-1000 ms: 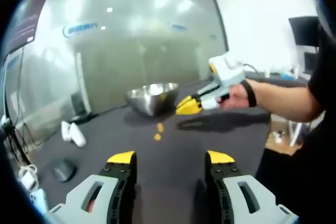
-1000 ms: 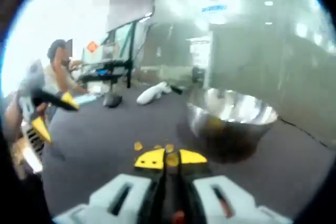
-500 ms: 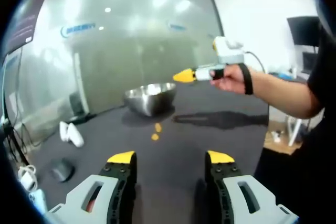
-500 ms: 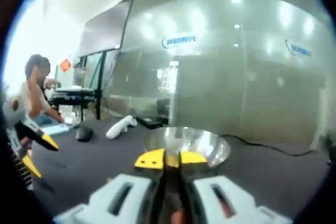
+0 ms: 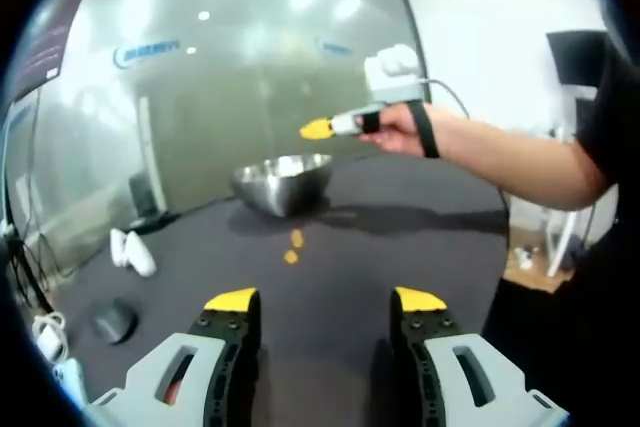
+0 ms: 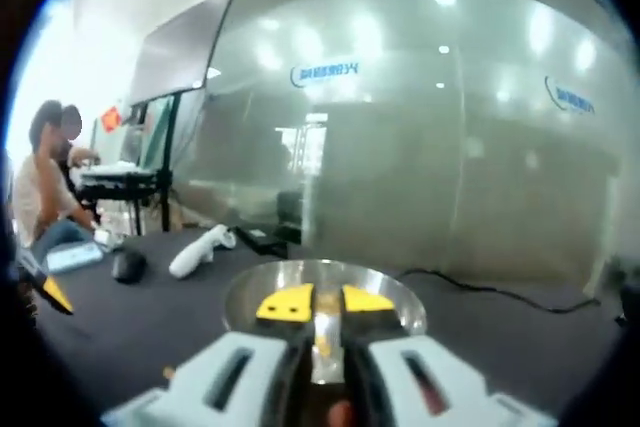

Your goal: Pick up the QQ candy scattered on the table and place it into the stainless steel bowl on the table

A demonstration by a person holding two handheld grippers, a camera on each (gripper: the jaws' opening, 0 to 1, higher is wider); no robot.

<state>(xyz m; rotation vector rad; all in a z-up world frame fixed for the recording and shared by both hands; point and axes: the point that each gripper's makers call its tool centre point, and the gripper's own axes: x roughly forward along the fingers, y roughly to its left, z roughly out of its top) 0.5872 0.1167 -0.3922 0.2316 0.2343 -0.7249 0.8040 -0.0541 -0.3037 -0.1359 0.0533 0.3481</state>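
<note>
My right gripper [image 6: 314, 302] pinches a QQ candy [image 6: 322, 346] directly above the stainless steel bowl [image 6: 322, 292] (jaws nearly together). My left gripper [image 5: 325, 300] hangs open, two candies [image 5: 293, 246] well ahead.

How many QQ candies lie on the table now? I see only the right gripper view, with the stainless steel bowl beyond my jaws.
Observer: Two. In the left gripper view, the far QQ candy and the near QQ candy lie close together on the dark table, on the near side of the stainless steel bowl.
Operator: Is the left gripper free to take them?
Observer: It looks so. The left gripper has its jaws wide open with nothing between them.
Operator: Is my gripper high enough?
Observer: The right gripper hangs clear of the table, higher than the bowl's rim, held in a person's hand.
</note>
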